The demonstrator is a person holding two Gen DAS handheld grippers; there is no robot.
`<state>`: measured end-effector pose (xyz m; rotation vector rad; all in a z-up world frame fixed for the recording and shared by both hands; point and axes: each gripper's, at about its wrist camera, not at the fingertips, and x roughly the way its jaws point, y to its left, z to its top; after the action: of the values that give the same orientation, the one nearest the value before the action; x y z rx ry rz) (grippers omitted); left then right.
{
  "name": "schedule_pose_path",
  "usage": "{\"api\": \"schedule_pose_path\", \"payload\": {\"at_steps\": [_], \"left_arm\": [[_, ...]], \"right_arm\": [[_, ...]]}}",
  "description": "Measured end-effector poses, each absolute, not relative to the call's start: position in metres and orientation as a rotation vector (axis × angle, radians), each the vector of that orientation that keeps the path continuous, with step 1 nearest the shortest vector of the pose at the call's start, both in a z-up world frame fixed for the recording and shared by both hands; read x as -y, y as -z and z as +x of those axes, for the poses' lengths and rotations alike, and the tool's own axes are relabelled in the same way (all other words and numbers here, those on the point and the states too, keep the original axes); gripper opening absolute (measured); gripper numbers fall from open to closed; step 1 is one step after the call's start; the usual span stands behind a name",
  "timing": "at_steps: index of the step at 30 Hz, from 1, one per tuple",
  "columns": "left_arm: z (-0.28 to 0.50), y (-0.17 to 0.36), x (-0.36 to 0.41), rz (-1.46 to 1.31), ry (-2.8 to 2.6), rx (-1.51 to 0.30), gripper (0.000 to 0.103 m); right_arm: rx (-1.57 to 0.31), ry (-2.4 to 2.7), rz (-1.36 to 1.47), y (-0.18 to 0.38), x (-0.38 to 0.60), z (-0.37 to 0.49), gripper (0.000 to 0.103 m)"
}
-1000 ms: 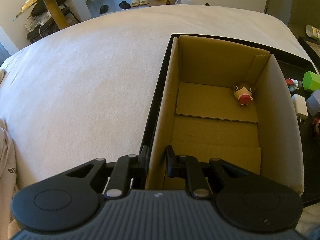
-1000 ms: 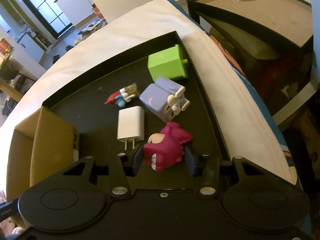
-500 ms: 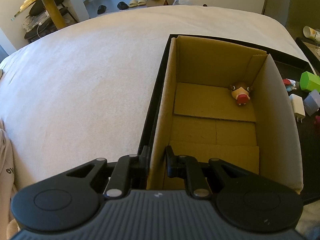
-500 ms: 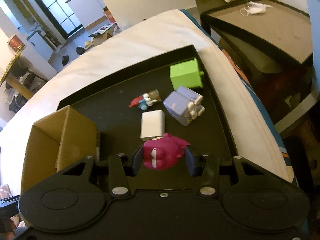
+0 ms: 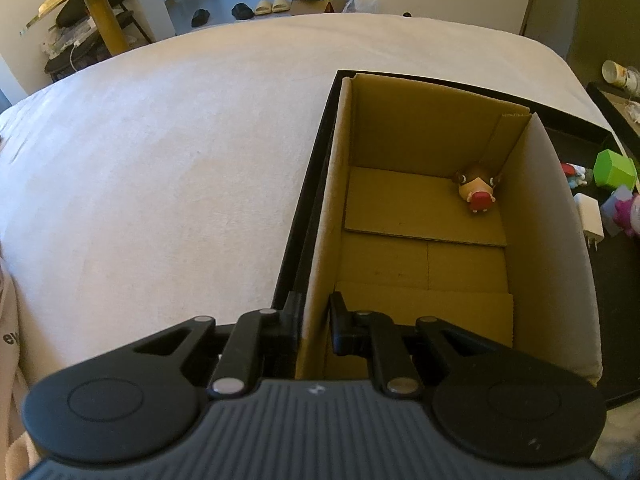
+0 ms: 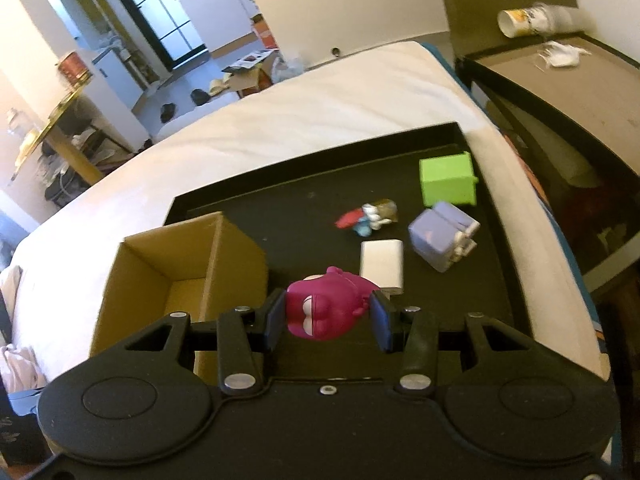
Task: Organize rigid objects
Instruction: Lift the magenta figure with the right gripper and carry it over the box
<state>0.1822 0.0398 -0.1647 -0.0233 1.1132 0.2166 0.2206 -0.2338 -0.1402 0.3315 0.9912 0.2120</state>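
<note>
Cardboard box (image 5: 424,216) sits open-topped at the left end of a black tray (image 6: 304,216), the tray resting on a white-covered bed (image 5: 160,160). Left gripper (image 5: 314,320) is clamped on the box's near-left wall, one finger outside, one inside. Lone small brown figure with a red front (image 5: 478,190) lies in the box's far right corner. Right gripper (image 6: 326,322) pinches a magenta toy (image 6: 324,306) between both pads, held clear above the tray just right of the box. Still on the tray: white charger (image 6: 382,262), lavender block (image 6: 442,238), green cube (image 6: 448,180), small red-and-blue figure (image 6: 366,220) (details too small to make out). Paper cup (image 6: 528,20) lies on the side table beyond.
</note>
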Motion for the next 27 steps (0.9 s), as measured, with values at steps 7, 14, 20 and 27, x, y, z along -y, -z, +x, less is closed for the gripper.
{"api": "schedule_pose_path", "payload": {"at_steps": [7, 14, 20, 27], "left_arm": [[0.180, 0.164, -0.043, -0.039, -0.196, -1.108, 0.012], [0.179, 0.165, -0.046, -0.064, -0.181, -1.110, 0.012], [0.179, 0.165, -0.048, -0.079, -0.170, -1.108, 0.011], [0.178, 0.166, -0.051, -0.089, -0.162, -1.111, 0.011]], "right_arm": [[-0.962, -0.254, 0.310, 0.125, 0.209, 0.227, 0.044], [-0.939, -0.297, 0.281, 0.113, 0.185, 0.231, 0.044], [-0.927, -0.324, 0.267, 0.105, 0.168, 0.236, 0.044], [-0.928, -0.344, 0.250, 0.103, 0.152, 0.237, 0.044]]}}
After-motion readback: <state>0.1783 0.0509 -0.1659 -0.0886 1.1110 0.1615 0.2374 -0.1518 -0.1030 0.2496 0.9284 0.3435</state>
